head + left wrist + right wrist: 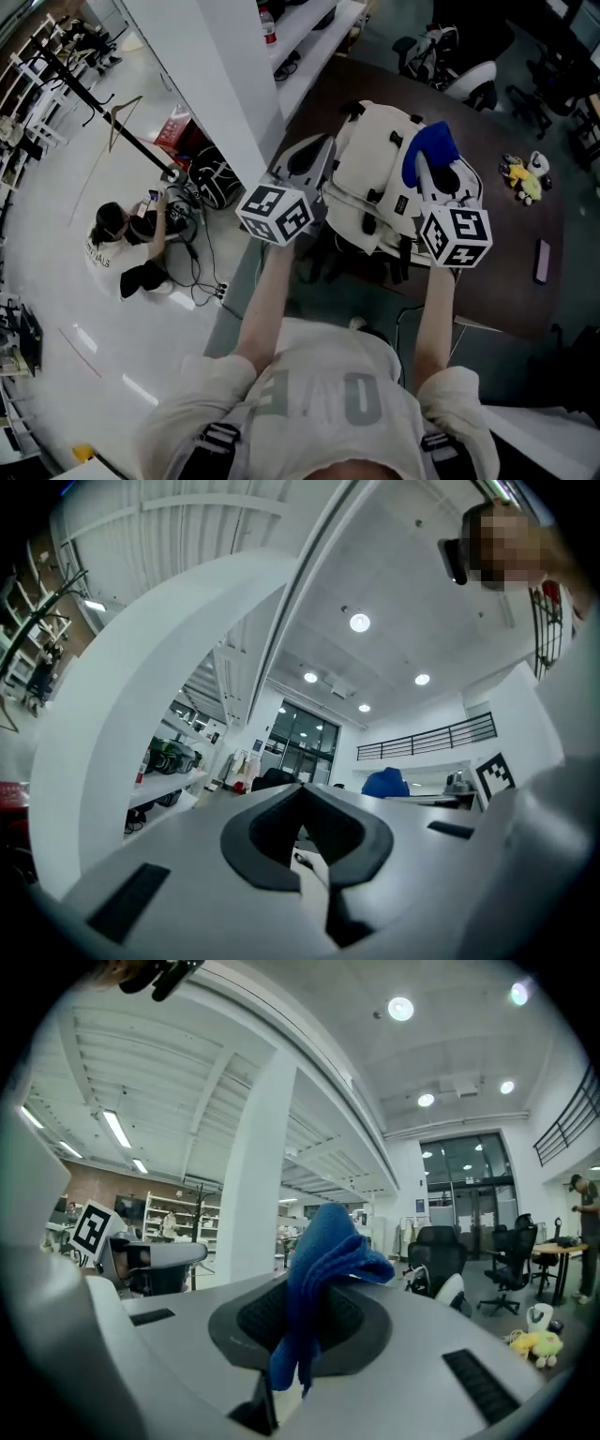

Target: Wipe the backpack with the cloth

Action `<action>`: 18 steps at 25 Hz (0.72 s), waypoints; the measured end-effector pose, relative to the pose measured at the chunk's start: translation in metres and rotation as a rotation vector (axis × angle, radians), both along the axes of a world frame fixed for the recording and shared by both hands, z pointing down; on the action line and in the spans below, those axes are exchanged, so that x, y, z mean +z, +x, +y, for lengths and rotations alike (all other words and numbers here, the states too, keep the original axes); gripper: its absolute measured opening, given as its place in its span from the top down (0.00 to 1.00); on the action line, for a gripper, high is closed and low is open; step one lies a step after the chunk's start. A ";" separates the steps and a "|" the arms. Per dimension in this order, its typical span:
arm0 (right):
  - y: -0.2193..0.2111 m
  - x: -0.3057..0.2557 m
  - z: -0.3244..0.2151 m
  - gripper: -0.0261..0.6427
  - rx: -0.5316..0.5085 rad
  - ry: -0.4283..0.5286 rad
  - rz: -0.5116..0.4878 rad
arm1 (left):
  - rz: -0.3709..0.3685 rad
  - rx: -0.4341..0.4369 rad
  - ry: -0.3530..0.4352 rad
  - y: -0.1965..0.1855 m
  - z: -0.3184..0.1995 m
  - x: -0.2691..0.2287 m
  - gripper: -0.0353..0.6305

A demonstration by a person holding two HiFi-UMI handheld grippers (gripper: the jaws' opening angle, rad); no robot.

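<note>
Blue cloth [323,1260] is pinched in our right gripper [314,1283], over the backpack [380,173] lying on the table [525,300] at 12 o'clock. Our left gripper [302,794] is closed, empty. We should press the cloth flat, brace the backpack's 9 o'clock side, and stroke evenly.

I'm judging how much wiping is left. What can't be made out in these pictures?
Head view: the left claw and right claw cover the backpack's near side; stains too small to see.
Head view: the right claw hides the cloth's lower end.
Both gripper views face the room; neither shows the backpack.
Head view: the yellow thing on the table is too small to name.
</note>
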State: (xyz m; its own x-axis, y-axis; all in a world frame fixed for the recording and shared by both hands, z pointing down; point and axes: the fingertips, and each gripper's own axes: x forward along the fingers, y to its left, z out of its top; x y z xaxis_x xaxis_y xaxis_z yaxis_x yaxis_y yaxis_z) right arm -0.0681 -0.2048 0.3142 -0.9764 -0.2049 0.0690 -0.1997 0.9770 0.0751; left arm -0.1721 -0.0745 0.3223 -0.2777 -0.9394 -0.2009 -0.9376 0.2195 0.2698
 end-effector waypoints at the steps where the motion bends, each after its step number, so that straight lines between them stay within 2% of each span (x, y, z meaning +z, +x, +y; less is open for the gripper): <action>1: -0.013 -0.002 0.007 0.90 0.023 -0.012 -0.008 | -0.005 0.017 0.001 -0.016 0.007 -0.002 0.94; 8: -0.061 0.002 0.037 0.90 0.166 -0.087 -0.025 | -0.017 0.125 -0.036 -0.085 0.026 -0.006 0.94; 14: -0.079 0.011 0.047 0.90 0.207 -0.088 0.019 | -0.041 0.174 -0.062 -0.105 0.017 0.006 0.94; 18: -0.096 0.020 0.051 0.90 0.273 -0.097 0.038 | -0.020 0.246 -0.063 -0.126 0.008 0.022 0.94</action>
State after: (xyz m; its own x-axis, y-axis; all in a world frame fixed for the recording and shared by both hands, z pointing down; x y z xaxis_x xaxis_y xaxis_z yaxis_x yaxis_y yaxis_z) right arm -0.1640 -0.1534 0.3345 -0.8821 -0.4508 0.1368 -0.4555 0.8902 -0.0032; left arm -0.2979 -0.0663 0.3440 -0.0357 -0.9891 -0.1431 -0.9697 -0.0003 0.2441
